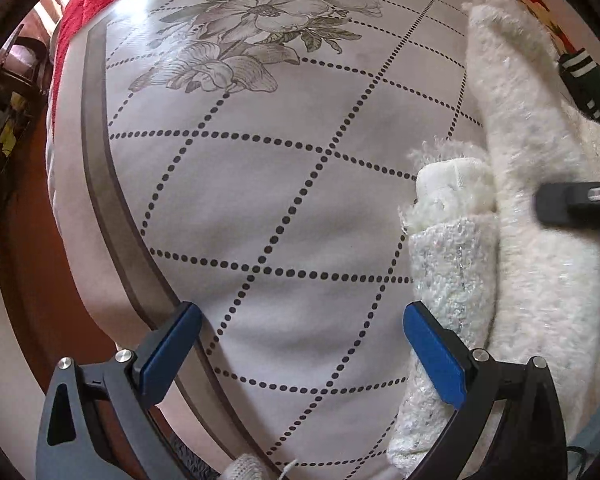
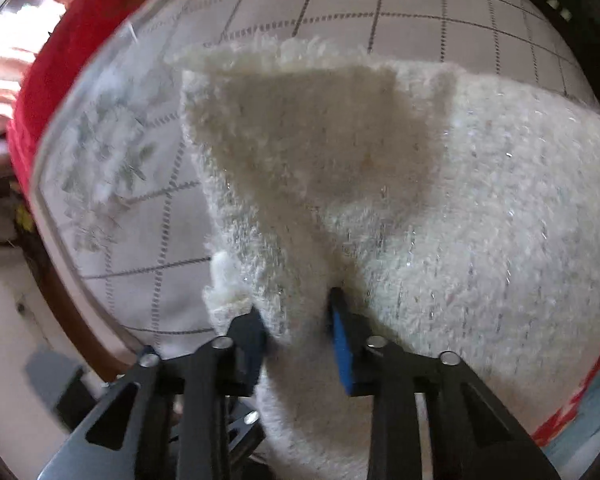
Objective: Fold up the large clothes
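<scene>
From the left wrist, the left gripper [image 1: 302,334] hangs wide and empty over the bed [image 1: 260,200], its patterned sheet bare between the fingers; the fluffy white sweater [image 1: 532,240] lies bunched just to its right, probably next to be caught for the fold. The right gripper [image 1: 572,200] shows there as a dark blur over the knit.

From the right wrist, the right gripper [image 2: 300,332] pinches a raised flap of the sweater [image 2: 480,220], narrow around the cloth, likely to carry that edge across.
</scene>
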A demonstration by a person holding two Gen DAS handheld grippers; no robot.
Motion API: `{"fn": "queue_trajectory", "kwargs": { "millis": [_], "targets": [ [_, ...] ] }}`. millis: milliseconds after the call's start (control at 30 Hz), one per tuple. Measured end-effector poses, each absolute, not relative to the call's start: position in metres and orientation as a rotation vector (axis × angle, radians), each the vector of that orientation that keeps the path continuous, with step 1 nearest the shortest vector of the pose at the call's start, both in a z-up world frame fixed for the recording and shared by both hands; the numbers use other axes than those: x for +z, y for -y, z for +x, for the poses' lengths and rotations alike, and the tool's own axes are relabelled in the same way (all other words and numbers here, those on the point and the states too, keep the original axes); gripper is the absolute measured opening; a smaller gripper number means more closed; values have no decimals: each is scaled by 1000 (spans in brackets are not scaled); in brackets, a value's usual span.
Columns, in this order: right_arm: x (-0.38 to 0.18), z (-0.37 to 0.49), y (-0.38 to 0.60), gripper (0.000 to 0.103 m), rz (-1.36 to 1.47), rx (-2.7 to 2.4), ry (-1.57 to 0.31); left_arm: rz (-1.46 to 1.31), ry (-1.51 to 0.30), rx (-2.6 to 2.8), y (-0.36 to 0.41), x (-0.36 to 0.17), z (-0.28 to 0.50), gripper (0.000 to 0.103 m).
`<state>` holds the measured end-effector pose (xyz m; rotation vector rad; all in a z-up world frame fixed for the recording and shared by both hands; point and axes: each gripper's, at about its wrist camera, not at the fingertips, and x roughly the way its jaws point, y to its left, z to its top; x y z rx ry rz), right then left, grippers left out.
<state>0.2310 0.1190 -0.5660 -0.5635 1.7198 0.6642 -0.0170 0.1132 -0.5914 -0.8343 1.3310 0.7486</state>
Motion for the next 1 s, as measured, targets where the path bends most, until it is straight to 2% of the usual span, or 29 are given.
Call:
{"fn": "queue_trajectory", "kwargs": {
  "millis": [333, 567, 600, 667, 767, 800, 867, 933, 1000],
  "targets": [
    [-495, 210, -74, 23, -356, 845, -1627, -812, -1327, 691, -96, -596, -4, 103],
    [-500, 198, -67, 24, -361, 959, -1681, -766, -1351, 684, -90, -592, -4, 102],
    [-506, 202, -63, 26, -352, 957, -1700, -762, -1356, 681, -90, -591, -6, 102],
    [-521, 208, -64, 38, -313, 968, -1754, -763, -1367, 678, -92, -585, -16, 102],
    [-522, 224, -63, 49, -133, 995, -1856, -797, -1370, 678, -100, -570, -35, 102],
    [-512, 231, -56, 50, -49, 1014, -1856, -801, -1363, 687, -104, -561, -42, 102],
    [-490, 242, -32, 62, 41, 973, -1801, -778, -1343, 713, -113, -533, -53, 102],
    [-471, 253, 7, 65, 103, 870, -1732, -760, -1308, 723, -120, -510, -53, 103],
    [-467, 259, 61, 74, 161, 696, -1701, -708, -1277, 712, -123, -485, -40, 103]
  ]
}}
